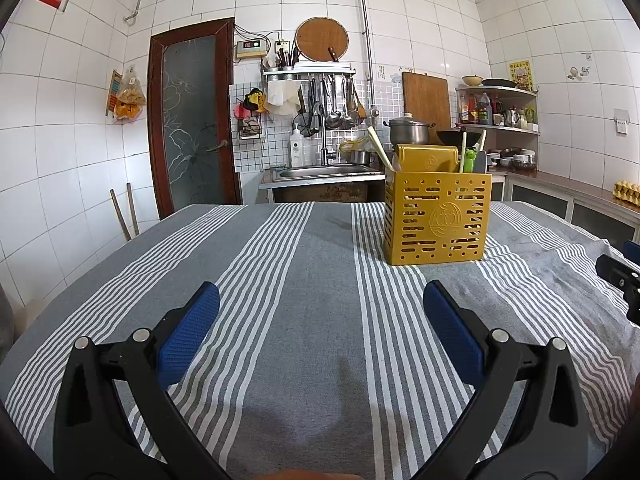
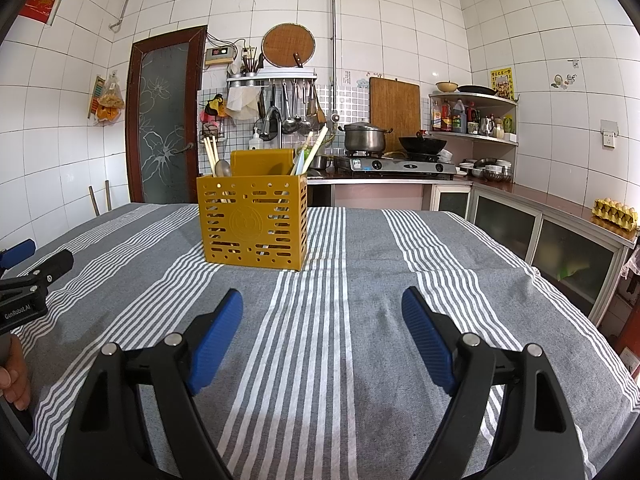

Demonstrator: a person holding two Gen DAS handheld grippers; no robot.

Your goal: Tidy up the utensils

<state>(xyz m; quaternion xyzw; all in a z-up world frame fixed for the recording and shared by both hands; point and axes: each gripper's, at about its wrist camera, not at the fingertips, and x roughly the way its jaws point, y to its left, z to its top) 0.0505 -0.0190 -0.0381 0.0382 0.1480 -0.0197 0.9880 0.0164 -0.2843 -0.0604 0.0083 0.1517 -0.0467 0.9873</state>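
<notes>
The yellow utensil holder (image 2: 253,222) stands upright on the striped worktop (image 2: 360,320), with chopsticks (image 2: 211,155), a spoon (image 2: 222,168) and other utensils already inside. No loose utensil lies on the cloth, so the task seems almost finished. The left gripper (image 1: 321,308) and right gripper (image 2: 322,312) are both wide open and hold nothing.

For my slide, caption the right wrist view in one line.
Open right gripper hovers over a striped tablecloth, facing a yellow utensil caddy already holding chopsticks and a spoon.
</notes>
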